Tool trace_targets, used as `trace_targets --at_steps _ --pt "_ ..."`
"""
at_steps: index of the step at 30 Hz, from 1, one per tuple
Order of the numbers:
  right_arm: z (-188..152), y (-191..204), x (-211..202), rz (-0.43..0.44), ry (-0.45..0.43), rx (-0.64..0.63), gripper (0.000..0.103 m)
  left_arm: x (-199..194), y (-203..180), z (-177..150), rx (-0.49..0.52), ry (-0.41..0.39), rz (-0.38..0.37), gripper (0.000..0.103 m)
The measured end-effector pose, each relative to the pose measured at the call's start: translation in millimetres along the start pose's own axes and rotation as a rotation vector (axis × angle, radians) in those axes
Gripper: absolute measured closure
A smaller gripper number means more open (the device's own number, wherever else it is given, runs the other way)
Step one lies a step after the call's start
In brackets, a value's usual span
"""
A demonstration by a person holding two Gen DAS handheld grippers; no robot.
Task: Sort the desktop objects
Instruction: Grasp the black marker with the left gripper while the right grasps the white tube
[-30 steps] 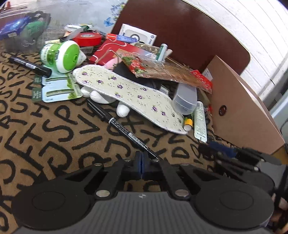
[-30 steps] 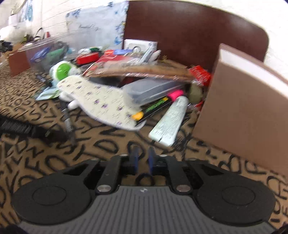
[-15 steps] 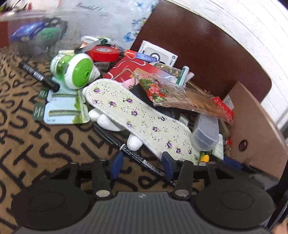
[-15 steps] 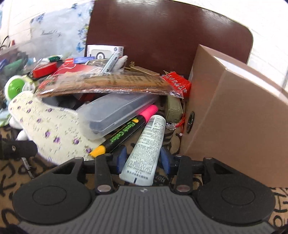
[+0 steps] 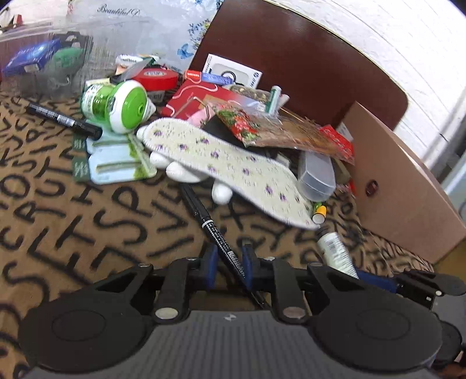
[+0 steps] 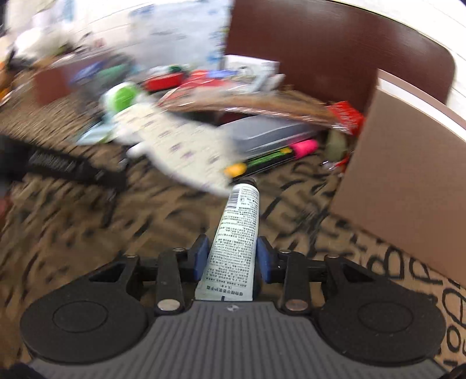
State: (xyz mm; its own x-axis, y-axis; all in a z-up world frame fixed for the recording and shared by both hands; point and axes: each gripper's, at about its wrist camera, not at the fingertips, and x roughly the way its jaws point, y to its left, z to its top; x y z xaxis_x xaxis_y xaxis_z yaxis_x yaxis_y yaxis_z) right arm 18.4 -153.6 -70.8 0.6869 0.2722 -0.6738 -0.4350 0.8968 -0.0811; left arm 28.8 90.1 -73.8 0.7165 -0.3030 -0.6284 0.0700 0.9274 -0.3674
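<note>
The left gripper (image 5: pixel 228 258) has been closing around a thin black pen (image 5: pixel 214 230) lying on the letter-printed tablecloth (image 5: pixel 87 221), pads not plainly touching; the right gripper (image 6: pixel 231 256) has been closing and clamps a white tube (image 6: pixel 236 242), its fine print unreadable; "Beautiful" shows on a clear bag (image 5: pixel 122 17) behind.

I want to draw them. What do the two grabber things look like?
Both match. The left gripper and right gripper each have black linkage arms with silver rivets, blue-padded fingers, two round black discs, and a ribbed grey body.

Tan letter-printed tablecloth (image 5: pixel 96 221) under black marker (image 5: pixel 62 119), floral insole (image 5: pixel 230 169), cardboard box (image 5: pixel 404 186).
</note>
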Motion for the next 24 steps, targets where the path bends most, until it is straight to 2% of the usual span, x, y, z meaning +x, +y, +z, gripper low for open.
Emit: trace_targets --at_steps 3,4,5,7,9,10,11,12,13,14,15,17,20,22,24 --pt "-10.2 8.2 -16.7 0.037 -0.001 -0.001 0.071 -7.1 2.1 -1.1 -0.019 0.026 0.000 0.083" --pt "-12.4 10.4 -19.9 0.039 -0.004 0.004 0.070 -7.1 1.0 0.5 -0.025 0.031 0.009 0.079" --pt "-13.3 11.6 -21.6 0.039 -0.007 0.006 0.070 -5.4 -0.2 2.4 -0.033 0.037 0.015 0.075" --pt "-10.7 13.0 -19.7 0.035 -0.005 0.010 0.069 -1.6 -3.5 5.6 -0.046 0.032 0.016 0.054" --pt "-5.6 14.1 -16.4 0.030 0.002 0.012 0.066 2.6 -9.1 8.6 -0.036 0.030 0.026 0.045" --pt "-4.8 14.0 -16.0 0.027 0.004 0.011 0.064 5.1 -12.3 9.3 -0.023 0.025 0.040 0.044" --pt "-4.8 12.9 -15.0 0.026 0.006 0.009 0.064 7.8 -15.1 9.7 -0.007 0.020 0.055 0.044" --pt "-3.2 14.0 -12.9 0.026 0.008 0.010 0.063 9.8 -17.5 9.7 0.013 0.016 0.068 0.050" --pt "-2.3 12.9 -10.3 0.028 0.007 0.013 0.063 11.4 -20.5 9.6 0.041 0.016 0.092 0.068" --pt "-2.3 11.9 -9.0 0.029 0.007 0.016 0.063 11.7 -22.6 9.0 0.073 0.016 0.120 0.081" --pt "-2.2 12.4 -8.4 0.028 0.007 0.019 0.063 12.0 -22.4 8.6 0.092 0.023 0.121 0.088" --pt "-2.6 12.3 -8.2 0.029 0.005 0.019 0.063 9.1 -17.4 8.4 0.081 0.037 0.081 0.088" --pt "-1.7 10.6 -6.2 0.037 0.007 0.030 0.063 9.9 -18.0 6.0 0.078 0.030 0.082 0.087" --pt "-0.4 11.0 -4.5 0.035 0.006 0.031 0.063 9.8 -19.9 5.8 0.079 0.023 0.086 0.075" --pt "-0.4 12.3 -2.2 0.032 -0.003 0.025 0.063 11.0 -27.4 4.8 0.106 0.021 0.095 0.075"
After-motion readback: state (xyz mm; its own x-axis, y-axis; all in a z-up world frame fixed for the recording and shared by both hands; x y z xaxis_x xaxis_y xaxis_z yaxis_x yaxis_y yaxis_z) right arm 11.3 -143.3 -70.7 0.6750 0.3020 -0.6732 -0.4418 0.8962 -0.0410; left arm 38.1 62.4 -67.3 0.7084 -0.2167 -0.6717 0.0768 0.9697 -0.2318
